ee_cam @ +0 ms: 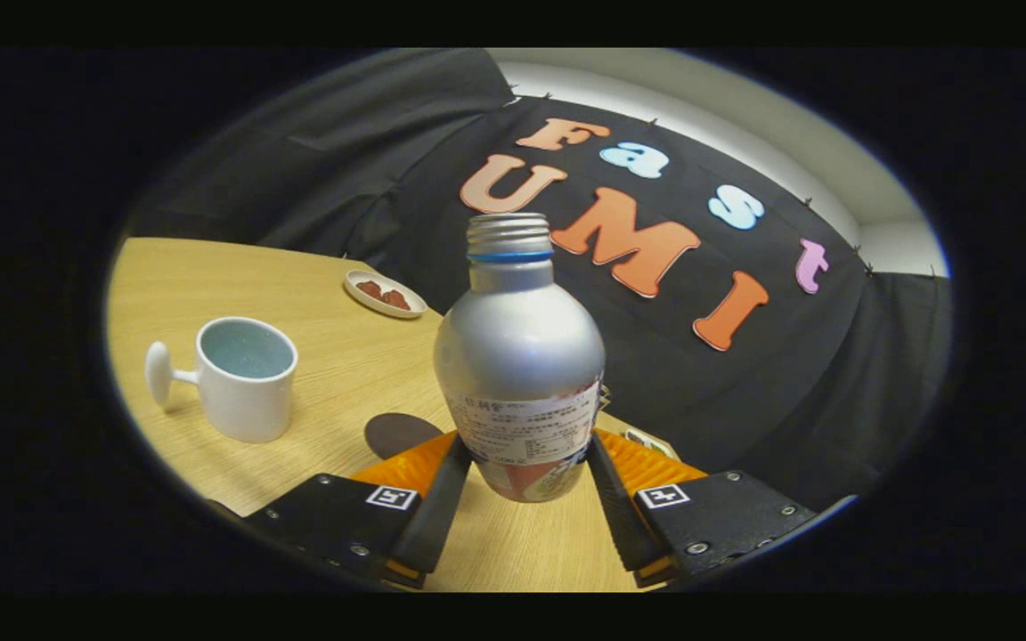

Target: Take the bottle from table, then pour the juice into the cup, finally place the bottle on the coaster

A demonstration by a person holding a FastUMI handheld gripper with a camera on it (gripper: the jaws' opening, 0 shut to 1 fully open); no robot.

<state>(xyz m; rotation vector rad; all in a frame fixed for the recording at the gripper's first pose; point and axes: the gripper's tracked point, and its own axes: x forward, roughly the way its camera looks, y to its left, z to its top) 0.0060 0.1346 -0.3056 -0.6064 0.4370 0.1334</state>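
Note:
A silver metal bottle (518, 356) with an open threaded neck and a paper label stands between my fingers, lifted a little off the wooden table (344, 356) and tilted with the view. My gripper (522, 463) is shut on the bottle's lower body, one finger pressing each side. A white cup (241, 378) with a knob-like handle stands to the left, beyond the left finger, its inside pale blue. A dark round coaster (397, 432) lies flat on the table just beyond the left finger, between the cup and the bottle, partly hidden by the finger.
A small white dish (386, 294) holding reddish-brown pieces sits farther back on the table near the black cloth wall. The table's far edge runs behind the bottle to the right, where the cloth hangs down.

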